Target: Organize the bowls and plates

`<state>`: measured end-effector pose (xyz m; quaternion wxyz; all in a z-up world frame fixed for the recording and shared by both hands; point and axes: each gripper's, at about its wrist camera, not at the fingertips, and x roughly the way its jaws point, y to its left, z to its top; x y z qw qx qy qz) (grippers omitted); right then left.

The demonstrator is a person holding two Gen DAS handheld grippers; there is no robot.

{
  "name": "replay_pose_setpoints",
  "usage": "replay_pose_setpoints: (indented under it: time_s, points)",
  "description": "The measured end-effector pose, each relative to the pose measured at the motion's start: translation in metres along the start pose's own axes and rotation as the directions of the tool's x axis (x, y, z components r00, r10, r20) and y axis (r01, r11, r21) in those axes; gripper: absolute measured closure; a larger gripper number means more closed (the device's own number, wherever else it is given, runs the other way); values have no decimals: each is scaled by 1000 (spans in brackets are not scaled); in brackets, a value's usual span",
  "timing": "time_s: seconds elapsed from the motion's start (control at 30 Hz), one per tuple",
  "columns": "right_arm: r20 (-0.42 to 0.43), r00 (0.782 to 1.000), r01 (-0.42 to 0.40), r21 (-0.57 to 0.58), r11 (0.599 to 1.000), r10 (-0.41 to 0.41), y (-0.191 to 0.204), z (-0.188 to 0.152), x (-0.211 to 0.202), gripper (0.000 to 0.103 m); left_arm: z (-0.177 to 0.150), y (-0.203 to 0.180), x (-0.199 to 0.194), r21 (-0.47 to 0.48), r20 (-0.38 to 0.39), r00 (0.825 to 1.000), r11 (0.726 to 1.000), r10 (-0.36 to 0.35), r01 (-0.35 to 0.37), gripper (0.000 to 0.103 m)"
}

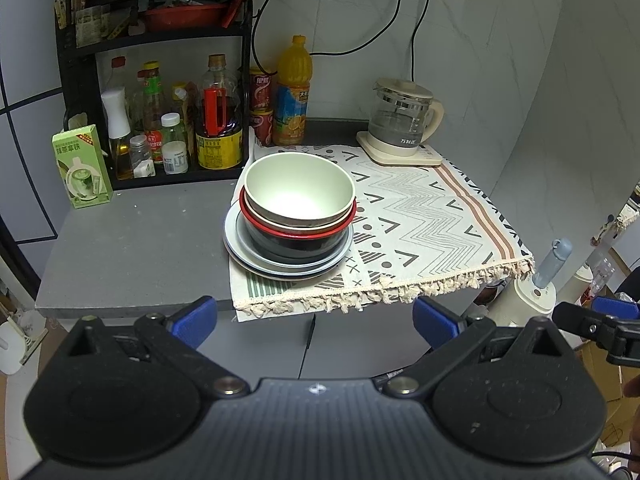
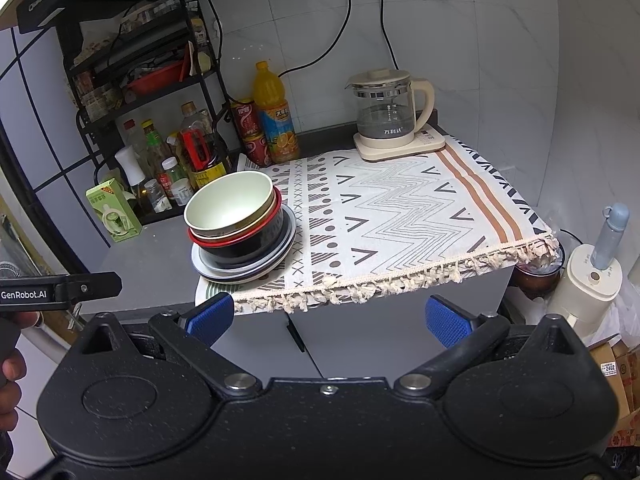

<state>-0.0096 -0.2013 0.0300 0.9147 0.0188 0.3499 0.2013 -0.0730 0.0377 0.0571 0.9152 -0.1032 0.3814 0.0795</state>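
Both grippers hang level in front of the counter edge, low in their frames, fingers pointing toward the dishes. The left gripper (image 1: 314, 322) has its blue, ribbed pads (image 1: 196, 320) spread wide with nothing between them; the right gripper (image 2: 328, 318) is likewise wide apart and empty. In the left wrist view the right gripper shows at the lower right edge; in the right wrist view the left one juts in at the left edge, a hand (image 2: 10, 384) below it.

The stack sits mid-frame, on the left end of a woven, fringed cloth (image 1: 420, 216) with zigzag print — a matte pale green bowl (image 1: 299, 192) nested in a beige one, that in a glossy red-rimmed black bowl (image 1: 298, 240), all on shallow grey-blue plates (image 1: 288, 268). A glass kettle (image 1: 402, 120) on a cream base stands upper right on the cloth. Bottles fill a black rack (image 1: 160, 40) at upper left.
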Motion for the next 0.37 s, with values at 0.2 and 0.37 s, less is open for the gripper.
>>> replay_pose_setpoints:
  time_s: [0.2, 0.37]
  points:
    - [-2, 1000, -1, 3, 1000, 1, 0, 0, 0, 0, 1, 3, 5, 13, -6, 1000, 1000, -6, 6, 0]
    - [-12, 1000, 1, 10, 1000, -1, 0, 4, 4, 0, 6, 4, 10, 6, -22, 1000, 1000, -12, 12, 0]
